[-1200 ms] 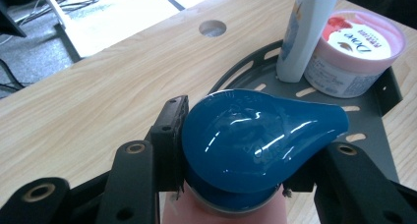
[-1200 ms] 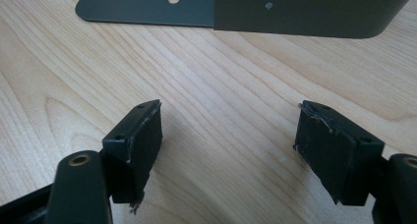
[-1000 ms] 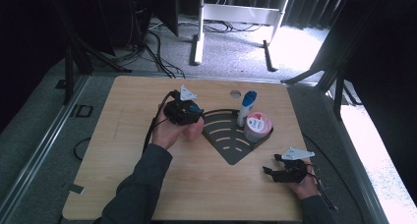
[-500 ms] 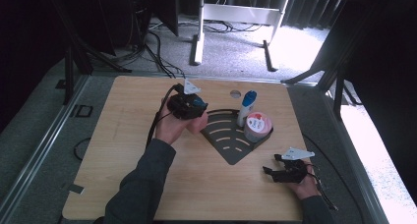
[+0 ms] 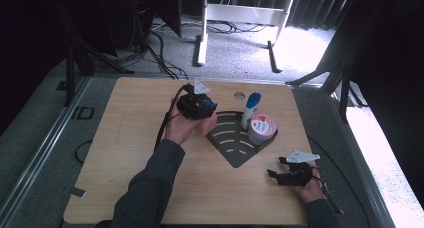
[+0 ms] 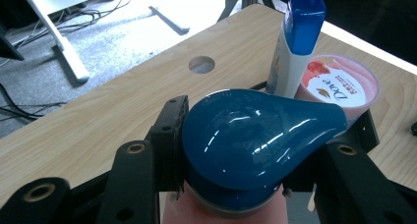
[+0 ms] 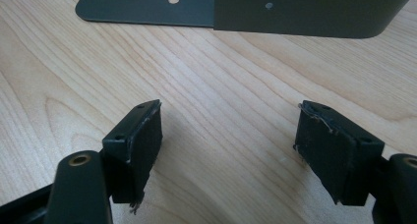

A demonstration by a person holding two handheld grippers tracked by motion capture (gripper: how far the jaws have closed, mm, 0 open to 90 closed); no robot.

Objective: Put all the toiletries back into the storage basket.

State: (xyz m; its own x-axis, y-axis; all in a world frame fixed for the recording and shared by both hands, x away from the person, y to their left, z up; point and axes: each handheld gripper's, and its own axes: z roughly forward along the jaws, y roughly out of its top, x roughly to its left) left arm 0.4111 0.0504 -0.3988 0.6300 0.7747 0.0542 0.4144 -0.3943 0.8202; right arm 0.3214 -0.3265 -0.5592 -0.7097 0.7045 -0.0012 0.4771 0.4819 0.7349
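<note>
A white tube with a blue cap (image 5: pixel 251 109) stood beside a pink tub (image 5: pixel 261 128) in the dark rack (image 5: pixel 235 147) on the wooden table (image 5: pixel 115 143); cables (image 5: pixel 155 48) lay beyond.

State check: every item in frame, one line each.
left gripper: shut on blue-capped bottle
blue-capped bottle: held above the table, cap on
right gripper: open, nothing between the jaws, low over the table
white tube: upright in the rack, blue cap on
pink tub: in the rack beside the tube, lid on
dark rack: flat on the table

Blue-capped bottle (image 6: pixel 255 145) (pinkish body, seemingly) stands upright, clamped.
</note>
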